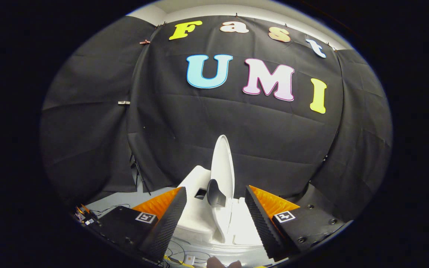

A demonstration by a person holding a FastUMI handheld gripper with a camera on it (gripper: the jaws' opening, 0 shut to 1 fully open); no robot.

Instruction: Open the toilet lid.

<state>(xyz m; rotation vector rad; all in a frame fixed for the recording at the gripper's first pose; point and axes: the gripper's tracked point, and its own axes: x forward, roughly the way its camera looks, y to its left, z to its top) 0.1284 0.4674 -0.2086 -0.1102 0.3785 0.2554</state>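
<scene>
A white toilet (199,217) sits just ahead of and between my fingers. Its white lid (223,163) stands raised, nearly upright and seen edge-on, rising above the fingertips. A dark grey handle-like piece (215,194) sticks out from the lid's lower part, level with the fingertips. My gripper (215,189) is open, its fingers spread wide to either side of the lid and pressing on nothing. Whether the grey piece touches either finger I cannot tell; both look apart from it.
Black cloth walls the booth behind the toilet. A thin stand leg (140,175) leans at the left wall, with cables (114,208) and small devices (84,217) on the pale floor beside the left finger. Part of a hand (222,263) shows below the fingers.
</scene>
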